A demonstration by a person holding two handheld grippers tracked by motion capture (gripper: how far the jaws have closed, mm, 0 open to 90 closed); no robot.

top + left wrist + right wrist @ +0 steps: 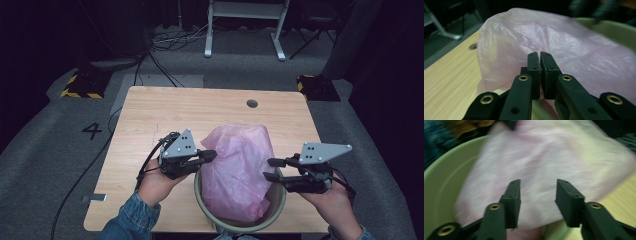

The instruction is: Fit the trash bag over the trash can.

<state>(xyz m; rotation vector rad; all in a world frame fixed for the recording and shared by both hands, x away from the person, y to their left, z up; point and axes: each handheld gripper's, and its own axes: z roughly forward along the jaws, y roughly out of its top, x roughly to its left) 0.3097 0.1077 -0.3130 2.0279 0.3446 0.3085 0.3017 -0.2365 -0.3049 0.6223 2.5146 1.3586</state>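
A pink plastic bag (237, 170) bulges out of a pale green round bin (240, 225) at the table's near edge. My left gripper (210, 155) reaches the bag's left side, level with the bin's rim. In the left gripper view its jaws (540, 56) stand together against the bag (549, 32); whether film is pinched between them I cannot tell. My right gripper (270, 169) sits at the bag's right side over the rim. In the blurred right gripper view its jaws (537, 187) stand apart, with the bag (549, 157) just beyond them and the bin's wall (439, 185) to the left.
The wooden table (150, 115) has a round cable hole (252, 103) near its far edge. Cables run over the grey floor at the left. A white frame (245, 25) stands behind the table, and yellow-and-black striped blocks (80, 85) lie at the far corners.
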